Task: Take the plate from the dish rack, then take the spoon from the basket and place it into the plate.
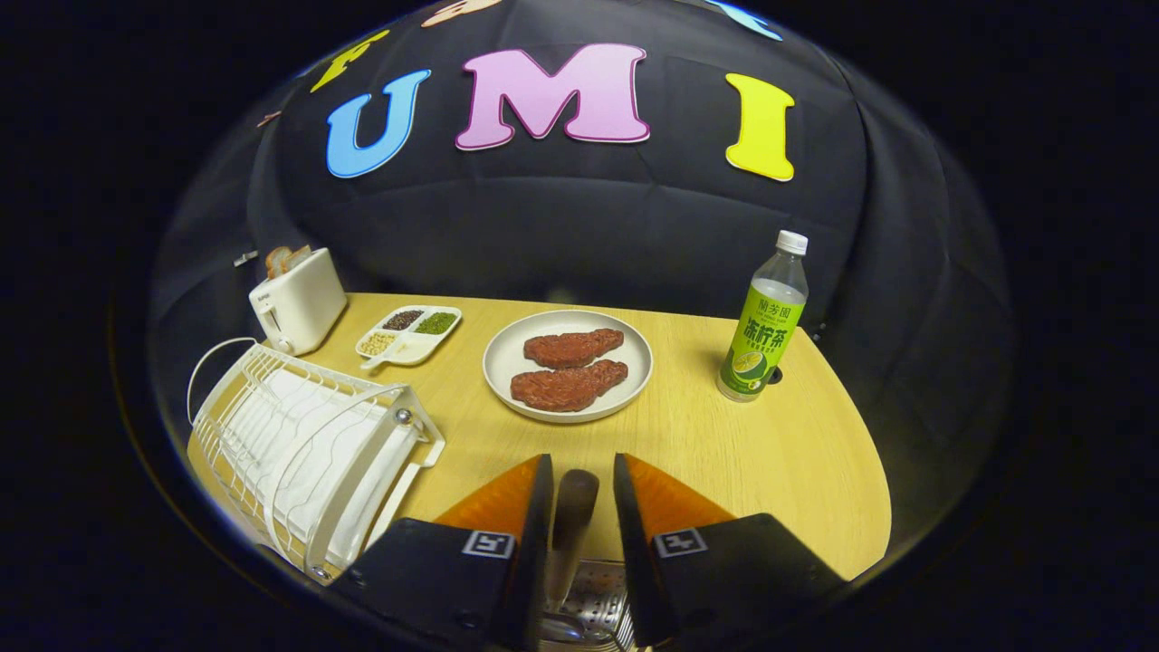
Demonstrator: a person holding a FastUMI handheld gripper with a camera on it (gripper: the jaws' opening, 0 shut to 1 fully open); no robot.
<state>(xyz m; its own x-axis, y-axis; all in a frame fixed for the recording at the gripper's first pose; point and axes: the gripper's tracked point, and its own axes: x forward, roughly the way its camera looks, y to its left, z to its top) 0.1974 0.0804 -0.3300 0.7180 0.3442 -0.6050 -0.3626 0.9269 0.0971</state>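
My gripper [582, 471] is held low over a perforated metal basket [599, 599], its two orange-backed fingers standing on either side of a brown spoon handle [574, 512]. The handle stands nearly upright between them and leans toward the left finger. A narrow gap shows beside the right finger, so the jaws are open around it. The spoon's metal end [563, 627] shows down by the basket. Beyond the fingers a pale round plate [500, 355] lies on the wooden table and carries two brown steaks [569, 367]. A white wire dish rack [299, 444] stands ahead to the left with no plate in it.
A white toaster [297, 301] with bread stands beyond the rack. A small divided tray [409, 333] of grains lies between the toaster and the plate. A green-labelled bottle [765, 326] stands ahead to the right, near the table's curved edge [869, 471].
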